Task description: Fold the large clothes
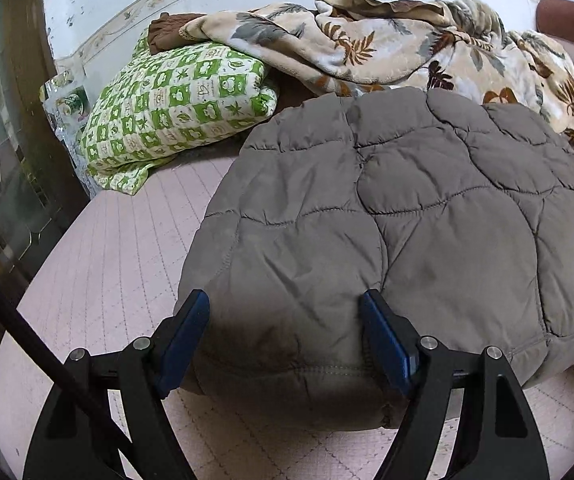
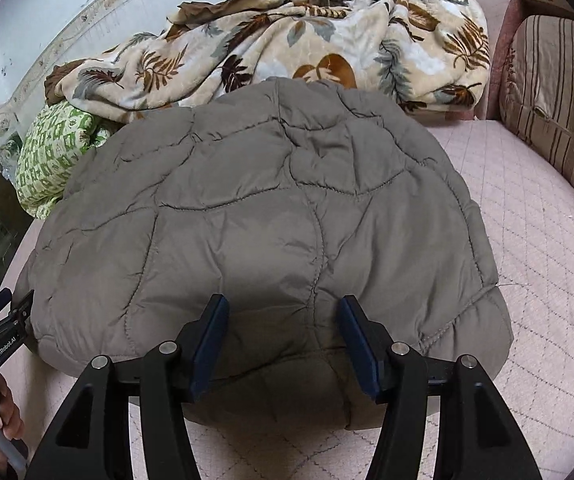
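Left wrist view shows our left tongs (image 1: 285,304) spread wide over the near edge of the grey jacket (image 1: 427,208), which lies folded on the pink bed (image 1: 127,240); whether the pads press it, we cannot tell. Our right tongs (image 2: 283,308) likewise straddle the jacket's hem. Beyond lie a leaf blanket (image 2: 287,40) and a green pillow (image 1: 175,108), partly hidden.

leaf-print blanket (image 1: 387,40), green checked pillow (image 1: 175,108), striped cushion (image 2: 559,100), pink quilted mattress (image 2: 547,240)
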The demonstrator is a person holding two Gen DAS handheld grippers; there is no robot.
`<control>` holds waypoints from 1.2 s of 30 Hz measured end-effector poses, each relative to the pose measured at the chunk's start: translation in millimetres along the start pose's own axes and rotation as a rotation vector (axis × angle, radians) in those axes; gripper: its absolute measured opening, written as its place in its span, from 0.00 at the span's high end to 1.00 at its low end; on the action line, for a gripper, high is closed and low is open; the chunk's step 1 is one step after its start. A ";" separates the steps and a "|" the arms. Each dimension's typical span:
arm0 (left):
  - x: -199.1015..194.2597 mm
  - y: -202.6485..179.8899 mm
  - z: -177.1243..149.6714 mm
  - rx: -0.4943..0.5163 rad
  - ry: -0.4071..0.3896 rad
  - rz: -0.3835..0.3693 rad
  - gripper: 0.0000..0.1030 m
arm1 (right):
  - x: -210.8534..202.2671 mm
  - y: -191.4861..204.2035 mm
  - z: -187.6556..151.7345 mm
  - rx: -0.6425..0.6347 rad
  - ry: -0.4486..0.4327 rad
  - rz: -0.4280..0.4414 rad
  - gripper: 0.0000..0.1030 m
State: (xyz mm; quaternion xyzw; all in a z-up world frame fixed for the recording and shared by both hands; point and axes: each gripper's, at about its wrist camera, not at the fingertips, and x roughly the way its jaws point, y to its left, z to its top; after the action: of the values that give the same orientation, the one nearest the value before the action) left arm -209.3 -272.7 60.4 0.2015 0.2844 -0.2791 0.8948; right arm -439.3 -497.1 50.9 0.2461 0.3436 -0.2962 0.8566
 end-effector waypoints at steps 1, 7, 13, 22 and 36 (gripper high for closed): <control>0.7 -0.4 -0.2 0.003 0.001 0.002 0.24 | 1.5 -0.2 -0.2 0.001 0.005 0.000 0.40; 1.9 -4.1 -1.2 0.024 0.002 0.016 0.24 | 4.8 1.3 -1.8 -0.016 0.020 -0.014 0.39; 3.6 -6.9 -3.2 0.038 0.006 0.025 0.24 | 9.2 1.5 -3.1 -0.025 0.033 -0.022 0.38; 6.3 -10.3 -4.6 0.057 0.012 0.037 0.24 | 12.8 2.4 -1.7 -0.030 0.043 -0.027 0.37; 8.1 -12.9 -5.3 0.070 0.012 0.044 0.24 | 14.7 4.2 -3.0 -0.041 0.049 -0.035 0.36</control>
State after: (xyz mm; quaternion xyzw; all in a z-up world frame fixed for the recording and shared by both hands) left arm -213.8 -283.0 48.7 0.2404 0.2753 -0.2678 0.8915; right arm -429.1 -497.2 39.1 0.2295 0.3746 -0.2979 0.8475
